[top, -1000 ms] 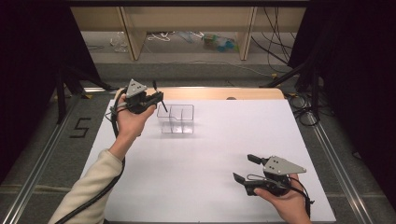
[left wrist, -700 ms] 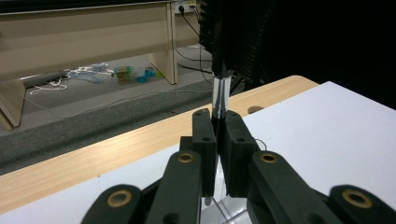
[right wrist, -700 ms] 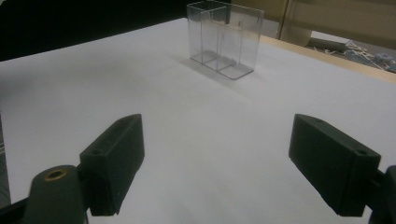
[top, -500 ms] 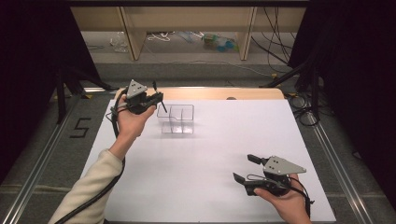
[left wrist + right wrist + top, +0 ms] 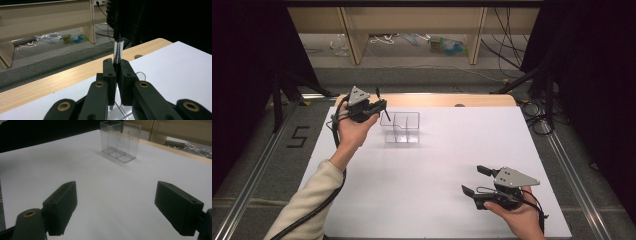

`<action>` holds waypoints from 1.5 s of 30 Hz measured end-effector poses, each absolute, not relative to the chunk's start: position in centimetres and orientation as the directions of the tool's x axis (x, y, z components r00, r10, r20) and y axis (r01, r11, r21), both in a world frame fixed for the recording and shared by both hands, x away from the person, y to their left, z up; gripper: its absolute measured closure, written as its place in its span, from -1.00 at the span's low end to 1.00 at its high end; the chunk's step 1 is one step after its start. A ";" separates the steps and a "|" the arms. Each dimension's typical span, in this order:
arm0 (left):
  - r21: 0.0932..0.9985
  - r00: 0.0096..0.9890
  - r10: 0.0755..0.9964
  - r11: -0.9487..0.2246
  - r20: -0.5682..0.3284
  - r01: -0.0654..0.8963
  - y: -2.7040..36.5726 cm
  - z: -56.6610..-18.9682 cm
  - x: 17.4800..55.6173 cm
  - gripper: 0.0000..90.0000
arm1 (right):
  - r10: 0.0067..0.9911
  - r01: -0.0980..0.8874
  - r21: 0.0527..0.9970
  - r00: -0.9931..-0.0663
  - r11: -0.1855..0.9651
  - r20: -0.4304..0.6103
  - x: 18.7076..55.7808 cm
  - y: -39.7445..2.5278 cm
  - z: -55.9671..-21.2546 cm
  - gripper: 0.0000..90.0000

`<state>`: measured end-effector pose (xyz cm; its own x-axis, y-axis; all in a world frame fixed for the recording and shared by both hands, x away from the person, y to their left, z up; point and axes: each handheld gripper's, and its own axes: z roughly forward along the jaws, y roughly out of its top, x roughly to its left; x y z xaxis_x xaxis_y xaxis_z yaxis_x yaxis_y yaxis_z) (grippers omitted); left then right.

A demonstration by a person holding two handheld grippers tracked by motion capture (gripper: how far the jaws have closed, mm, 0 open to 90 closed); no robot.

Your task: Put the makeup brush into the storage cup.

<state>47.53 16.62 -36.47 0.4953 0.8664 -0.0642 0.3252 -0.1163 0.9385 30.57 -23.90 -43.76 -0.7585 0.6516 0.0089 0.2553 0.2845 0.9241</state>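
Clear box (image 5: 401, 127) on white table (image 5: 442, 165), left gripper (image 5: 379, 105) just left of the box, jaws clenched on upright pen (image 5: 117, 50), right gripper (image 5: 475, 181) well apart from the box, jaws released

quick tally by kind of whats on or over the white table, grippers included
grippers: 2, the left gripper shut on a pen, the right gripper open
pen: 1
clear two-compartment holder: 1
total: 4
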 end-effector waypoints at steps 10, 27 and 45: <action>0.937 0.491 0.869 -0.116 -0.064 0.329 16.7 -36.8 47.7 0.89 | 0.651 0.256 0.924 -0.759 0.283 0.011 30.6 -23.9 -43.8 -0.57; 0.933 0.489 0.870 -0.127 -0.058 0.337 16.7 -37.5 48.0 0.89 | 0.651 0.247 0.930 -0.759 0.270 0.013 30.6 -23.8 -43.9 -0.57; 0.925 0.485 0.872 -0.133 -0.062 0.357 16.5 -38.3 48.3 0.89 | 0.652 0.258 0.923 -0.758 0.285 0.010 30.6 -23.9 -43.8 -0.57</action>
